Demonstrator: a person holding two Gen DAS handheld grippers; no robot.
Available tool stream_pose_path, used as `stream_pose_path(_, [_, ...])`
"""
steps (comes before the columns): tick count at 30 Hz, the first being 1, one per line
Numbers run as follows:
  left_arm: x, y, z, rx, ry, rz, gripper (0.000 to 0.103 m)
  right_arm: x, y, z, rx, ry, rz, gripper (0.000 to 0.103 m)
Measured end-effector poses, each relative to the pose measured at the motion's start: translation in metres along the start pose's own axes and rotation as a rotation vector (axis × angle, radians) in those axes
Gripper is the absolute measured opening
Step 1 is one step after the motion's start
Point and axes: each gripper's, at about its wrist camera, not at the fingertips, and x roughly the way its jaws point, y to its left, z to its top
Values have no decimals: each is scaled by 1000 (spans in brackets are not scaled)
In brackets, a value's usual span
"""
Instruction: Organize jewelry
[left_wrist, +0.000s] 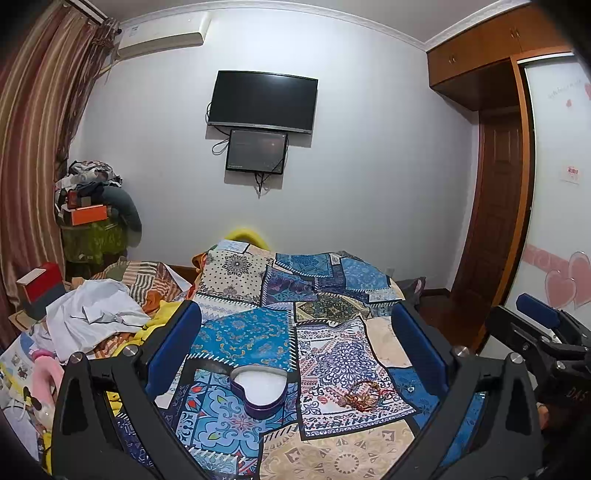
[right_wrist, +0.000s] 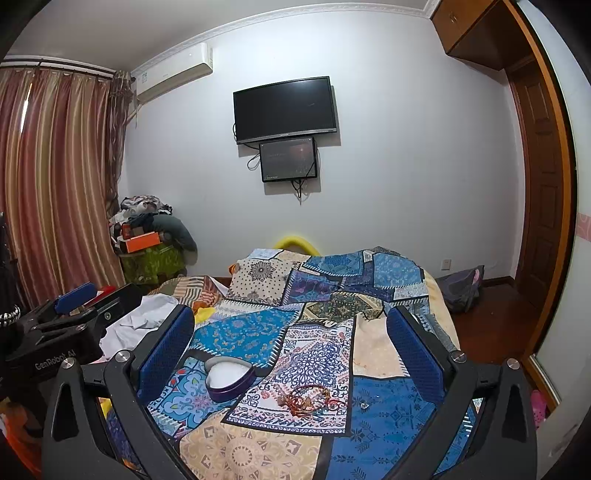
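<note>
A purple heart-shaped tin (left_wrist: 259, 390) (right_wrist: 229, 379) with a white lining lies open on the patchwork bedspread (left_wrist: 251, 332) (right_wrist: 388, 417). To its right is a tangled heap of bracelets (left_wrist: 364, 396) (right_wrist: 310, 400), red and gold. A small clear stud (left_wrist: 409, 388) (right_wrist: 364, 405) lies just right of the heap. My left gripper (left_wrist: 295, 325) is open above the bed, with the tin and the heap between its blue pads, farther off. My right gripper (right_wrist: 291, 328) is open too and holds nothing. Each gripper shows at the other view's edge.
White cloth (left_wrist: 92, 314) and striped bedding are piled at the bed's left side. A heap of clothes and boxes (left_wrist: 92, 206) stands in the far left corner by the curtain. A TV (left_wrist: 262, 101) hangs on the far wall. A wooden door (right_wrist: 543, 206) is at right.
</note>
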Motion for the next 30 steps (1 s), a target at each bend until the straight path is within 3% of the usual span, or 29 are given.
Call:
stream_pose_path(18, [5,-9,2,18,0,-9,103,8,-11,-7,12,24,8,103])
stream_pose_path(30, [40,-18,-8,44,66,-13,103,31,-32,-21,48,90,-14,103])
